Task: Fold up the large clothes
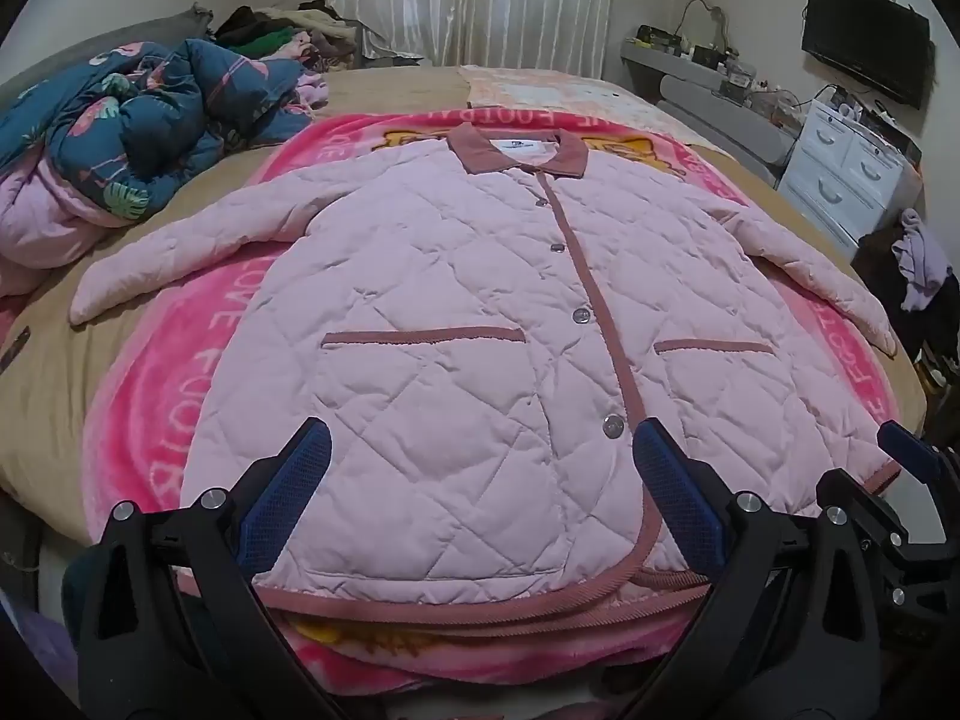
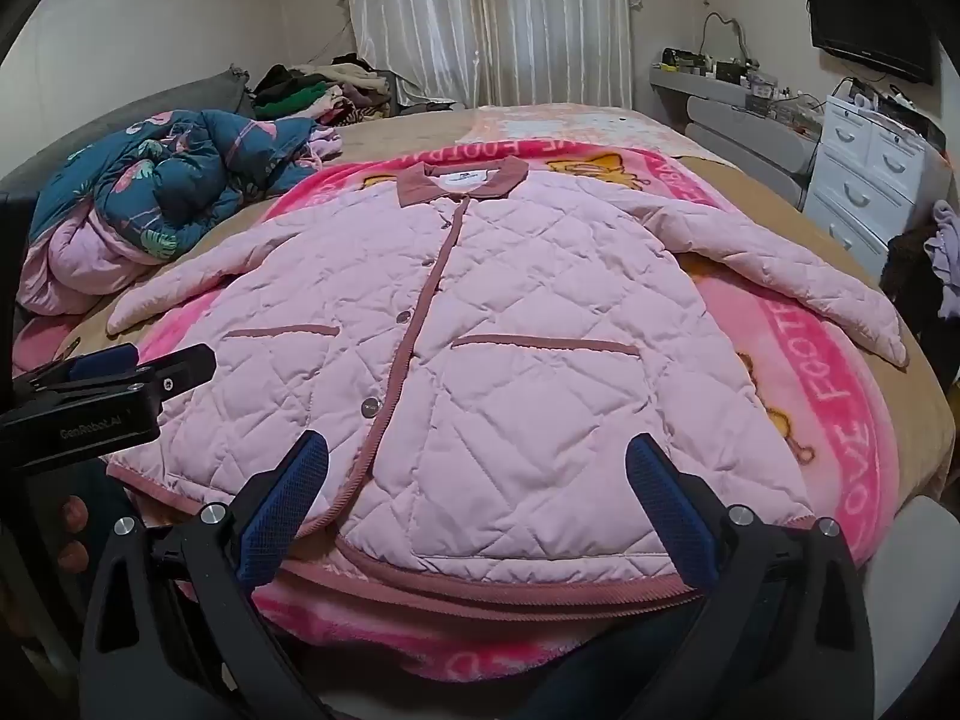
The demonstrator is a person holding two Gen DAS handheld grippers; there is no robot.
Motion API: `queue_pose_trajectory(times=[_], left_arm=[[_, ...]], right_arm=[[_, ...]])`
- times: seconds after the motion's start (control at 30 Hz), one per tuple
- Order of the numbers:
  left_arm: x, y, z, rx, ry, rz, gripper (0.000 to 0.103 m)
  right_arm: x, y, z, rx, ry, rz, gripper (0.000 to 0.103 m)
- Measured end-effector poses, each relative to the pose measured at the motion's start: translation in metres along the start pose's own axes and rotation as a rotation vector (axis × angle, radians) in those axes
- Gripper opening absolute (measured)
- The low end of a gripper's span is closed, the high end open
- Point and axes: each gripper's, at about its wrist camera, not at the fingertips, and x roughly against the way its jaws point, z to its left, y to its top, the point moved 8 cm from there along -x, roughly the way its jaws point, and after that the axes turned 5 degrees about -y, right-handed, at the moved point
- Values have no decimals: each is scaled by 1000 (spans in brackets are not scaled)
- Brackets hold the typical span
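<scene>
Jacket (image 1: 468, 324), pink quilted, dusty-rose collar and trim: laid flat, front up and snapped shut, both sleeves spread outward, on a bright pink blanket (image 1: 180, 360) covering the bed (image 1: 48, 384). Two trimmed pocket slits across its front. Left tongs (image 1: 480, 480): spread wide, blue pads hovering over the jacket's hem, gripping nothing. Right tongs (image 2: 477, 480): likewise spread wide over the hem, gripping nothing, just beside the left pair. Teal floral quilt (image 1: 138, 120): bunched up beyond the jacket's left sleeve. Clothes pile (image 1: 282, 30): behind the quilt. White drawers (image 1: 840, 174): past the jacket's right sleeve, off the bed.
</scene>
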Motion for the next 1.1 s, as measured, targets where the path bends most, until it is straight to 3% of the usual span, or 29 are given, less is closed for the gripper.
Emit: queue_pose_trajectory(times=[1.1], left_arm=[[0, 1, 0, -4, 5, -12, 94]], right_arm=[[5, -4, 2, 0, -6, 4, 99]])
